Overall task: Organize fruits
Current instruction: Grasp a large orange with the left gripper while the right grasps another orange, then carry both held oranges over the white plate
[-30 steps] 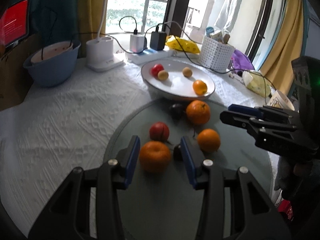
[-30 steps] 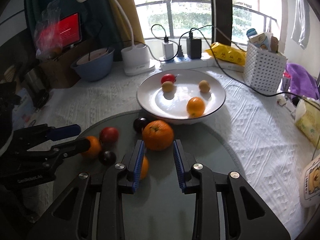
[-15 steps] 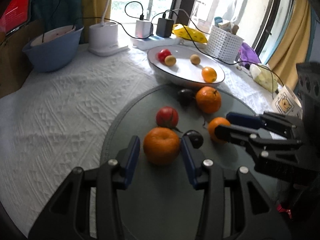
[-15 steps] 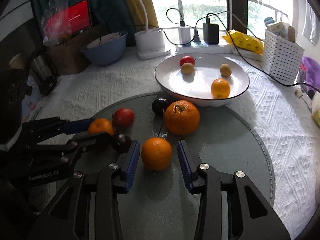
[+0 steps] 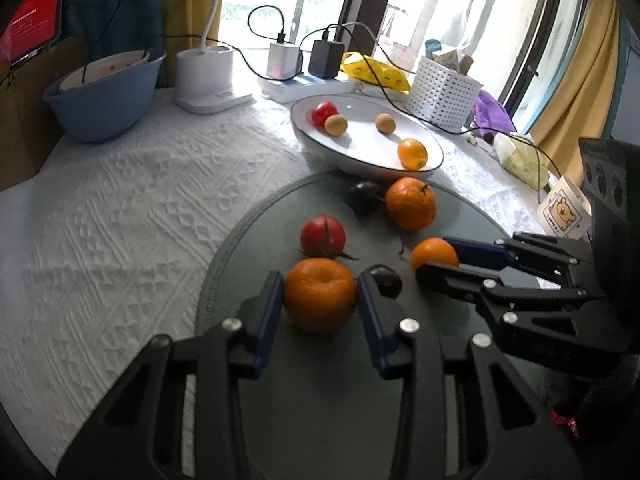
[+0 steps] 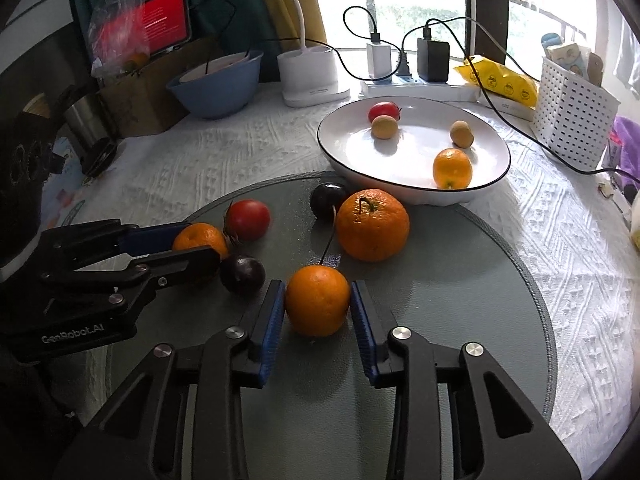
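Note:
My left gripper (image 5: 320, 296) is shut on an orange (image 5: 320, 294) resting on the round grey mat (image 5: 320, 400). My right gripper (image 6: 318, 304) is shut on a smaller orange (image 6: 317, 300) on the same mat (image 6: 460, 320). Each gripper also shows in the other view, the right one (image 5: 436, 264) and the left one (image 6: 196, 246). A large orange (image 6: 372, 224), a red tomato (image 6: 247, 219) and two dark plums (image 6: 243, 274) (image 6: 329, 199) lie loose on the mat. A white plate (image 6: 492, 148) behind holds a small orange, a red tomato and two tan fruits.
A blue bowl (image 6: 218, 84), a white lamp base (image 6: 308, 76), chargers with cables (image 6: 404, 60), a yellow packet (image 6: 496, 78) and a white perforated basket (image 6: 574, 114) stand behind the plate. A paper cup (image 5: 564, 212) stands at the right. A white cloth covers the table.
Both grippers have moved forward around their oranges and closed onto them. A second ago the right gripper pointed at the large orange; it has pulled back to the smaller one.

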Demonstrator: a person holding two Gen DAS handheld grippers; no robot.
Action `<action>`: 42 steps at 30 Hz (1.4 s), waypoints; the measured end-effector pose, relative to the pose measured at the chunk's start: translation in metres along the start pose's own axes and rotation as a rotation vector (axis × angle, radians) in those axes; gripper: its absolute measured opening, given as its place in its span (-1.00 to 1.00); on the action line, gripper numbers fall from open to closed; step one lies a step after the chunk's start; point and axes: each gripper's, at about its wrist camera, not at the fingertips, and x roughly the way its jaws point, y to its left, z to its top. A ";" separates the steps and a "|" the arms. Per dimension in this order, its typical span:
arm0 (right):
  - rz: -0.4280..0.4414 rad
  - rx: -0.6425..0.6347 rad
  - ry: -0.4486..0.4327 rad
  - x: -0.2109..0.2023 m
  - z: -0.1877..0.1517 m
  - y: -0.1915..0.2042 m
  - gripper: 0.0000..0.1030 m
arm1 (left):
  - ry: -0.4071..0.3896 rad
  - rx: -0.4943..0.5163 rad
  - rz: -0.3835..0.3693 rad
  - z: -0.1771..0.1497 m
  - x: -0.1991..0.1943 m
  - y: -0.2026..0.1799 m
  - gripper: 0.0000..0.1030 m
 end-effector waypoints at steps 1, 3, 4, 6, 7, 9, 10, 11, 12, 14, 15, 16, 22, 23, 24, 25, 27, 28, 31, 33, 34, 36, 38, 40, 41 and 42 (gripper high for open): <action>0.001 0.001 -0.002 -0.001 0.000 0.000 -0.31 | -0.004 0.002 -0.001 0.001 -0.001 -0.001 -0.25; -0.001 0.002 -0.009 -0.003 0.001 -0.001 -0.31 | -0.013 0.004 -0.004 0.003 -0.004 -0.003 -0.25; -0.002 0.002 -0.014 -0.005 0.001 -0.002 -0.31 | -0.017 0.006 -0.003 0.003 -0.006 -0.005 -0.25; -0.004 0.002 -0.020 -0.008 0.001 -0.002 -0.31 | -0.023 0.011 -0.002 0.005 -0.008 -0.006 -0.25; -0.005 0.002 -0.023 -0.009 0.002 -0.003 -0.31 | -0.024 0.013 -0.002 0.005 -0.009 -0.007 -0.25; -0.007 0.003 -0.030 -0.012 0.002 -0.004 -0.31 | -0.028 0.018 -0.001 0.006 -0.012 -0.009 -0.25; -0.008 0.005 -0.032 -0.013 0.002 -0.004 -0.31 | -0.030 0.021 0.000 0.006 -0.013 -0.011 -0.25; -0.009 0.007 -0.034 -0.015 0.002 -0.005 -0.31 | -0.033 0.026 0.001 0.007 -0.014 -0.012 -0.25; -0.010 0.008 -0.037 -0.016 0.002 -0.006 -0.31 | -0.034 0.028 0.001 0.007 -0.014 -0.013 -0.25; -0.011 0.013 -0.043 -0.018 0.002 -0.009 -0.31 | -0.035 0.034 0.002 0.008 -0.015 -0.016 -0.25; -0.012 0.014 -0.045 -0.019 0.002 -0.010 -0.31 | -0.036 0.035 0.002 0.009 -0.016 -0.016 -0.25; -0.013 0.015 -0.047 -0.019 0.003 -0.009 -0.31 | -0.036 0.038 0.002 0.009 -0.016 -0.017 -0.25; -0.017 0.027 -0.064 -0.026 0.004 -0.019 -0.31 | -0.041 0.051 0.003 0.015 -0.017 -0.025 -0.25; -0.018 0.029 -0.063 -0.026 0.004 -0.020 -0.31 | -0.042 0.052 0.004 0.016 -0.016 -0.026 -0.25; -0.020 0.031 -0.064 -0.026 0.004 -0.022 -0.31 | -0.044 0.053 0.003 0.017 -0.016 -0.027 -0.25; -0.019 0.034 -0.064 -0.026 0.004 -0.023 -0.31 | -0.045 0.056 0.004 0.019 -0.016 -0.028 -0.25; -0.021 0.040 -0.066 -0.027 0.004 -0.027 -0.31 | -0.046 0.062 0.004 0.022 -0.015 -0.030 -0.25; -0.022 0.044 -0.067 -0.028 0.005 -0.030 -0.31 | -0.046 0.065 0.003 0.023 -0.014 -0.032 -0.25; -0.027 0.054 -0.073 -0.029 0.007 -0.038 -0.31 | -0.046 0.076 0.004 0.028 -0.012 -0.036 -0.25; -0.030 0.059 -0.076 -0.030 0.009 -0.043 -0.31 | -0.044 0.081 0.003 0.032 -0.010 -0.039 -0.25; -0.031 0.061 -0.077 -0.031 0.010 -0.045 -0.31 | -0.044 0.083 0.003 0.034 -0.008 -0.039 -0.25; -0.033 0.065 -0.081 -0.031 0.012 -0.050 -0.31 | -0.042 0.087 0.003 0.038 -0.006 -0.041 -0.25; -0.034 0.069 -0.084 -0.032 0.014 -0.055 -0.31 | -0.041 0.091 0.003 0.041 -0.004 -0.043 -0.25; -0.035 0.075 -0.087 -0.032 0.016 -0.060 -0.31 | -0.040 0.095 0.003 0.045 -0.001 -0.045 -0.25; -0.037 0.079 -0.088 -0.032 0.018 -0.062 -0.31 | -0.039 0.098 0.003 0.047 0.000 -0.046 -0.25; -0.037 0.081 -0.089 -0.032 0.019 -0.065 -0.31 | -0.038 0.100 0.002 0.049 0.001 -0.047 -0.25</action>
